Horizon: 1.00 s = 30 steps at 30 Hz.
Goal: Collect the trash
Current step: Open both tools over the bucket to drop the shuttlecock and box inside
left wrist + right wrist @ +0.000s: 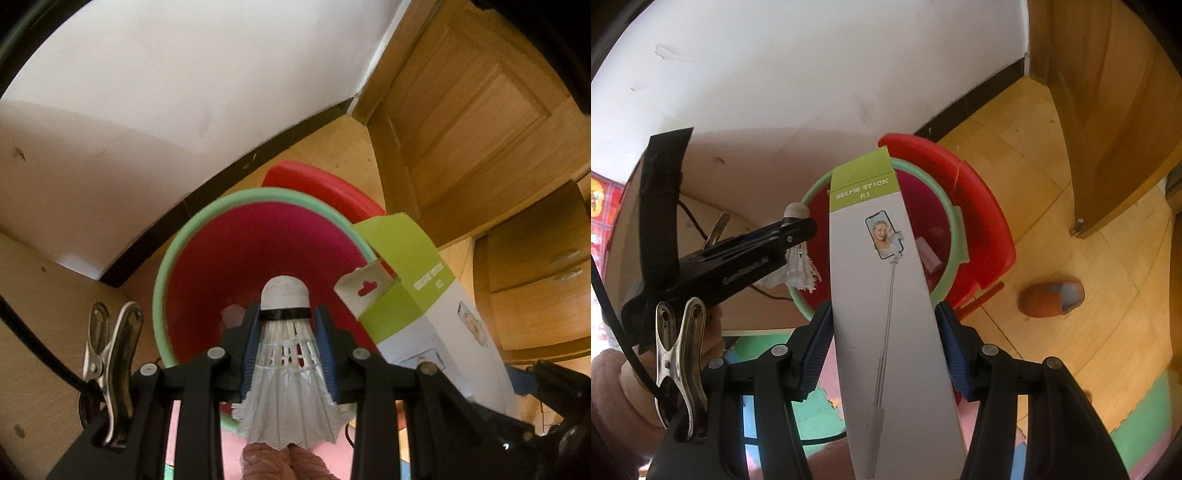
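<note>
Left gripper (286, 339) held a shuttlecock (286, 332) by its feather skirt, light & crushable, above the bin (162, 266). Right gripper (886, 354) clamped the selfie-stick box (882, 295) mid-length; stiff card, prob. near-empty, poised over the bin too.

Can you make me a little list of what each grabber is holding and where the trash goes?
left gripper: shut on a white shuttlecock
right gripper: shut on a selfie stick box, top flap open
bin: red bucket with a green rim, right below both grippers
inside the bin: something small and pink
behind the bin: red plastic stool
floor: wood, with an orange slipper
</note>
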Motion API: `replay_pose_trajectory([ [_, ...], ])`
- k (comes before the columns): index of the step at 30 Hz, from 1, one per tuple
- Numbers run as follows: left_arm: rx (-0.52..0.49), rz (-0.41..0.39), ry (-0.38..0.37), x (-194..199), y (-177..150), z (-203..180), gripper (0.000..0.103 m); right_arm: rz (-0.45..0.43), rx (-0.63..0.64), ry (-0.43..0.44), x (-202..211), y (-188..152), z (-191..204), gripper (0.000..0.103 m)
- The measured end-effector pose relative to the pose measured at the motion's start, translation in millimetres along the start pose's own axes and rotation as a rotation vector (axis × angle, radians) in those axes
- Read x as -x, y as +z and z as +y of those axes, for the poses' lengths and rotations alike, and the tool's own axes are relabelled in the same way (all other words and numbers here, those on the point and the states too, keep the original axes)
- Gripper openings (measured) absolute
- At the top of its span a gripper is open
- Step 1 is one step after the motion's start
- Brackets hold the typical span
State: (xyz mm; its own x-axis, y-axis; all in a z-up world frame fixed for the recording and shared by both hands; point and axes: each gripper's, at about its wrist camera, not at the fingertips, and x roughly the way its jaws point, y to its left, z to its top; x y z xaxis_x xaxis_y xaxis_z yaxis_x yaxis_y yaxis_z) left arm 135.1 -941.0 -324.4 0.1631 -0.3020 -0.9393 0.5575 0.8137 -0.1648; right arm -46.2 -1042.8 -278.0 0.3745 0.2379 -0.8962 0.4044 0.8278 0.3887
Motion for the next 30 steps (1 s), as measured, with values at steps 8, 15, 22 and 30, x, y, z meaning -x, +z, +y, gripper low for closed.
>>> replay_pose_trajectory([
  [8, 0.016, 0.051, 0.088, -17.0, -1.6, 18.5, 0.042, 0.036, -0.017, -0.004, -23.6, 0.6, -0.1, 0.056],
  [15, 0.050, 0.051, 0.091, -2.1, -4.6, 29.4, 0.043, 0.067, 0.004, -0.025, -32.7, 8.0, 7.3, 0.056],
  [22, 0.073, 0.042, 0.082, 12.2, -6.5, 33.0, 0.043, 0.121, 0.032, -0.064, -52.0, 20.9, 10.7, 0.057],
  [30, 0.070, 0.032, 0.082, 21.0, -4.8, 31.1, 0.043, 0.023, 0.042, -0.081, -40.0, 30.6, 18.1, 0.060],
])
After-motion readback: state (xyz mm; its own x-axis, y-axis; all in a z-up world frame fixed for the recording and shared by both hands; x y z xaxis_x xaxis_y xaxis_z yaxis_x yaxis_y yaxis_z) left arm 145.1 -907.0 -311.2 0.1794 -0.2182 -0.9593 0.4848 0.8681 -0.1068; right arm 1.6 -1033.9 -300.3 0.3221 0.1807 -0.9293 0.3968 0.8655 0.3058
